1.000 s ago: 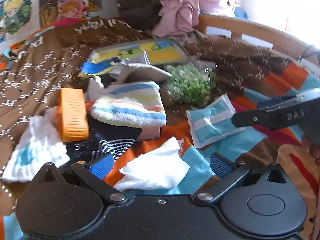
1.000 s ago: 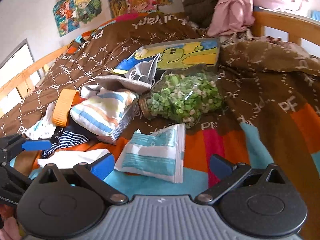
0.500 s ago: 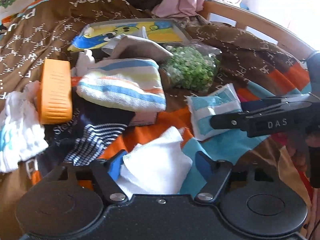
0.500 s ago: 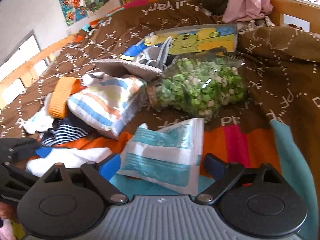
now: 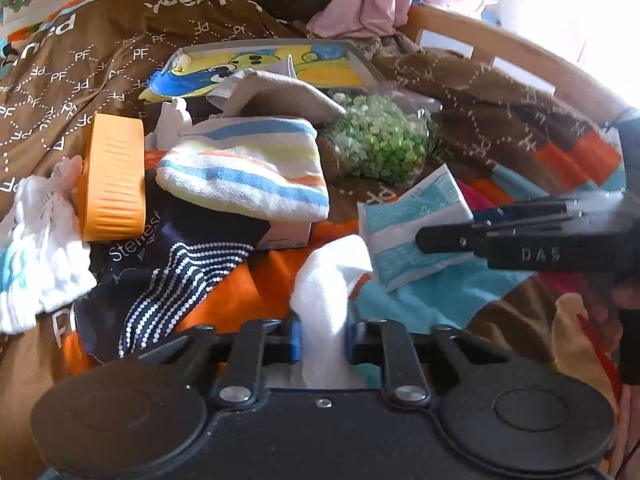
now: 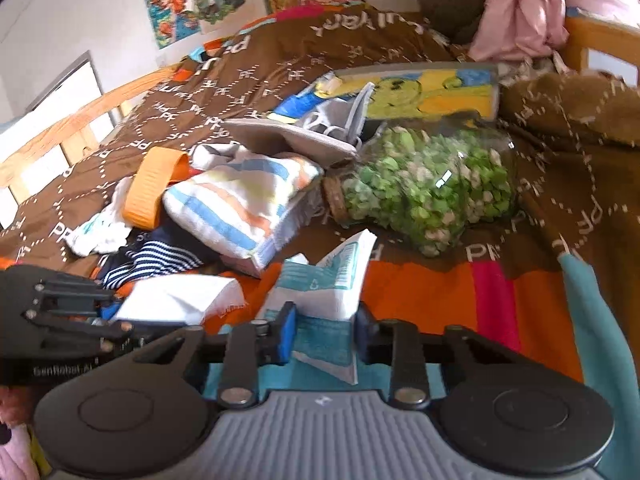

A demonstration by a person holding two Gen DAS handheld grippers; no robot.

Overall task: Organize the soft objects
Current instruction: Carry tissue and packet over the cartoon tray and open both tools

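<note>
Left gripper (image 5: 323,338) clamped on white cloth (image 5: 332,280), bunched up between blue pads, on orange-and-teal part of bedspread (image 5: 432,304) near its front edge. Right gripper (image 6: 325,330) pinched on teal-and-white packet (image 6: 326,292), lifted and creased, just beside the cloth. Farther toward bed's middle: striped towel (image 5: 244,168), navy striped sock (image 5: 176,280), orange ribbed band (image 5: 112,178), bag of green pieces (image 5: 380,140), cartoon-print tray (image 5: 272,64).
</note>
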